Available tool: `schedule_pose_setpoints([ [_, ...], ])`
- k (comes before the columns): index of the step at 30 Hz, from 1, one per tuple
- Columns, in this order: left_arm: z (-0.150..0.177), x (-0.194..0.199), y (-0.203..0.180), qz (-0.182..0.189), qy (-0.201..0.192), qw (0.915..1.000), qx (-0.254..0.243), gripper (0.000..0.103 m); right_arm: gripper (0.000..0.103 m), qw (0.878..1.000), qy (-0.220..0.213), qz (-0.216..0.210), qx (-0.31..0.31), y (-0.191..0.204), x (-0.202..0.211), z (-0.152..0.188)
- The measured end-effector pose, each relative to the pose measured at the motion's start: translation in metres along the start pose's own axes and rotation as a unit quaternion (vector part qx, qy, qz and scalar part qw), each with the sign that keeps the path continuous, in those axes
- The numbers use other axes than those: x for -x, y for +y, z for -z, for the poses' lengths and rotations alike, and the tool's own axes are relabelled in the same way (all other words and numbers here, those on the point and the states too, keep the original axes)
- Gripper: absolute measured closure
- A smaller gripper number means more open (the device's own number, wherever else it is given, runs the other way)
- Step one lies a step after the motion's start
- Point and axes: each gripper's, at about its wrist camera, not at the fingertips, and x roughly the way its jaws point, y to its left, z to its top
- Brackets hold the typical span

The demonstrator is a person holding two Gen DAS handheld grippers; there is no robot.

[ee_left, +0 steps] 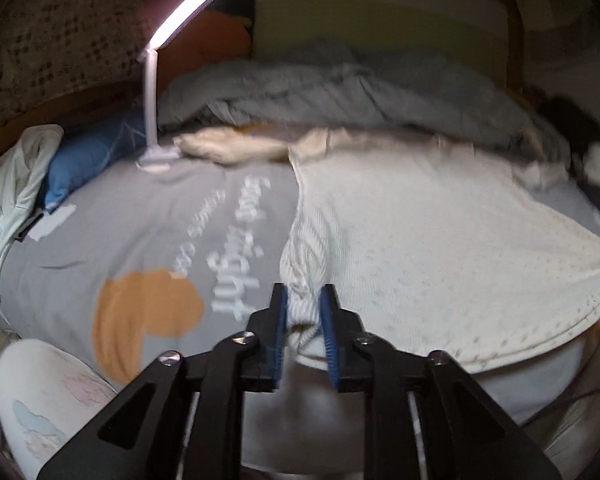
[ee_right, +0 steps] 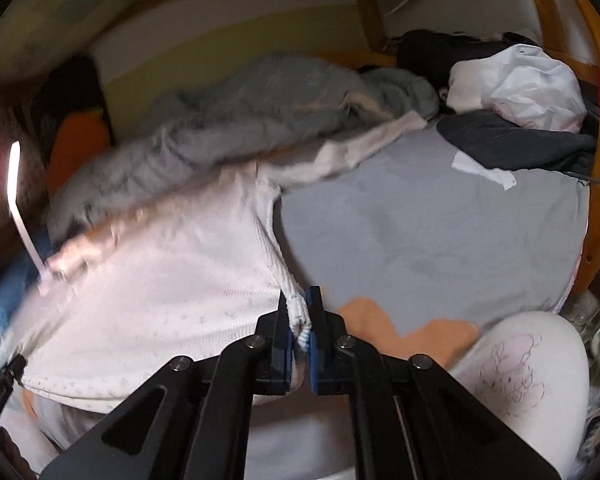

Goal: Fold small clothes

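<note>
Left to right on the bed: a lit white lamp (ee_left: 153, 92) stands at the far left beside a blue pillow (ee_left: 88, 160). The grey sheet (ee_left: 140, 216) bears an orange patch (ee_left: 140, 316) and white lettering (ee_left: 236, 248), blurred; it appears to read "Good night", with a smaller line you cannot make out. Your left tongs (ee_left: 305, 312) pinch one ribbed corner of the cream knitted garment (ee_left: 420, 248), whose body lies spread across the sheet towards the right. Behind it sits a rumpled grey blanket (ee_left: 320, 92). Your right tongs (ee_right: 299, 320) are pressed together on the garment's other ribbed corner. At far right lie dark clothes (ee_right: 512, 140) and a white bundle (ee_right: 528, 84).
</note>
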Motion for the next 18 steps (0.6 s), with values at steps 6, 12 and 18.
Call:
schedule_pose_setpoints([
  [6,-0.011,0.006,0.013,0.018,-0.037,0.9989,0.024,0.014,0.067,1.0,-0.021,0.015,0.012,0.003,0.001,0.003],
  [12,-0.089,-0.015,0.021,0.048,-0.075,0.996,-0.003,0.009,0.044,0.994,-0.091,-0.013,0.058,0.062,0.004,-0.047],
  [18,-0.174,-0.073,0.037,0.036,-0.118,0.9918,-0.034,0.002,0.029,0.986,-0.11,-0.092,0.081,0.146,-0.037,-0.118],
])
